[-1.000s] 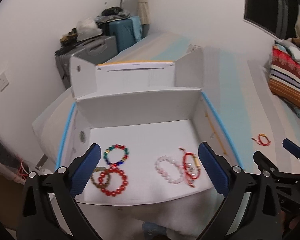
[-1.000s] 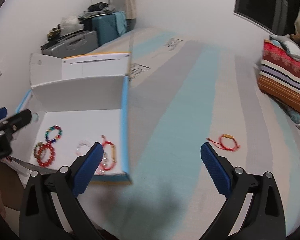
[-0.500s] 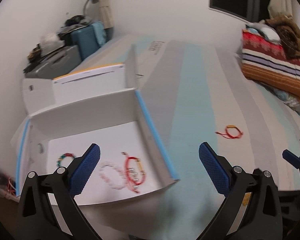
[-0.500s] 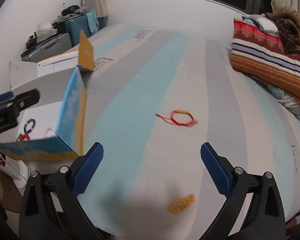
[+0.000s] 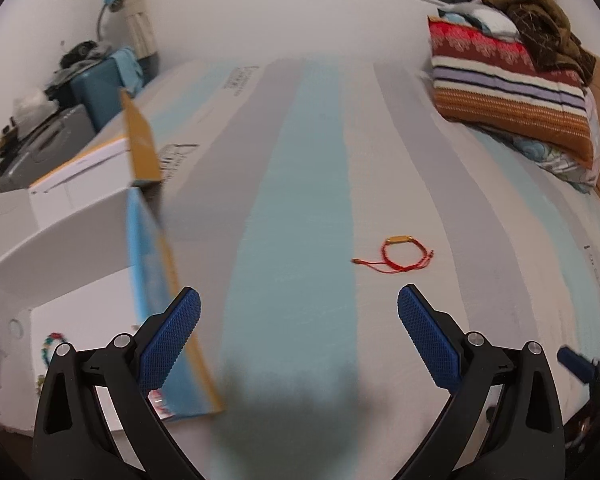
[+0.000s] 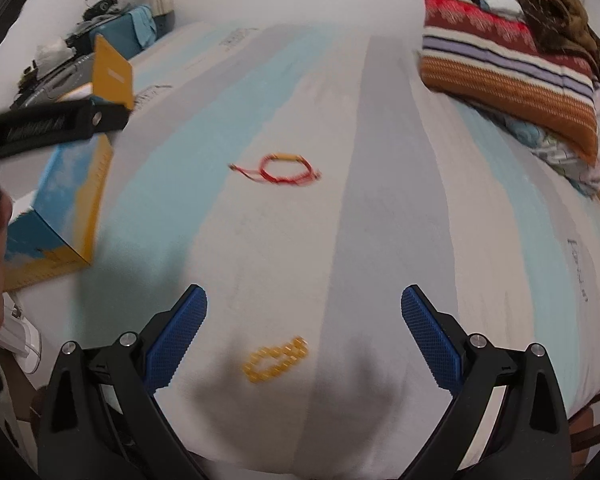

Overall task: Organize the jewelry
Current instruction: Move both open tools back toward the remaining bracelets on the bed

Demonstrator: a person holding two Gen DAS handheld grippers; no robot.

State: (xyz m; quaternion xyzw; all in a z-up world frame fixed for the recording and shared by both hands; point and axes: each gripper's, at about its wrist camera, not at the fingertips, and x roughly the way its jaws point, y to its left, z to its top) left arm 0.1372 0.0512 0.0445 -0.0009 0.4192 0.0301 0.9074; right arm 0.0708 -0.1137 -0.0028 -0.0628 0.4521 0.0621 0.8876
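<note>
In the left wrist view, the left tongs (image 5: 299, 330) are seen spread wide with nothing between the blue pads, held above the striped bed (image 5: 292, 168). To the left, the open white cardboard box (image 5: 56, 236) with its blue and yellow outer wall rests on the bed; a multicoloured bead bracelet (image 5: 54, 340) can be made out on its floor, and a glimpse of pink and red is caught behind the left finger, though what that is cannot be told for certain. Ahead and to the right of the tongs, a red cord bracelet (image 5: 400, 254) with a gold bar lies on the bed — well apart from the box and not yet collected. In the right wrist view, the right tongs (image 6: 304, 330) are likewise released and empty. A yellow bead bracelet (image 6: 276, 360) lies on the bed just ahead, roughly between the two pads in the picture, while the red cord bracelet (image 6: 280, 170) is seen farther on, somewhat blurred. The box (image 6: 60, 184) appears at the left edge, partly crossed by the other tool. The task is judged to be partly done: some pieces are already stored in the box, and at least two bracelets — the yellow one and the red one — remain to be picked up and placed inside.
</note>
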